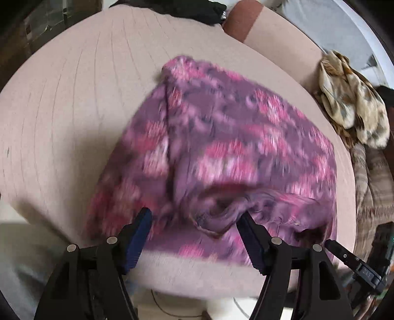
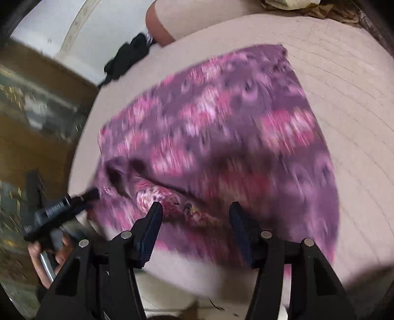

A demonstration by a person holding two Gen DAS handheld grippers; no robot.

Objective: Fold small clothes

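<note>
A purple garment with pink flower print (image 1: 221, 147) lies spread on the beige cushioned surface (image 1: 73, 110), blurred by motion. My left gripper (image 1: 194, 216) is open above its near edge, where the cloth is bunched into a fold. The garment also shows in the right wrist view (image 2: 234, 118). My right gripper (image 2: 195, 211) is open over a rolled, bunched part of its near hem. The left gripper (image 2: 93, 194) shows at the left of the right wrist view, at the garment's left edge. Neither holds cloth.
A black cloth (image 1: 187, 9) lies at the far edge of the surface. A cream and brown patterned cloth (image 1: 352, 98) is heaped at the right. A brown bolster (image 1: 243, 19) sits at the back. The surface's near edge (image 1: 197, 278) drops off below the grippers.
</note>
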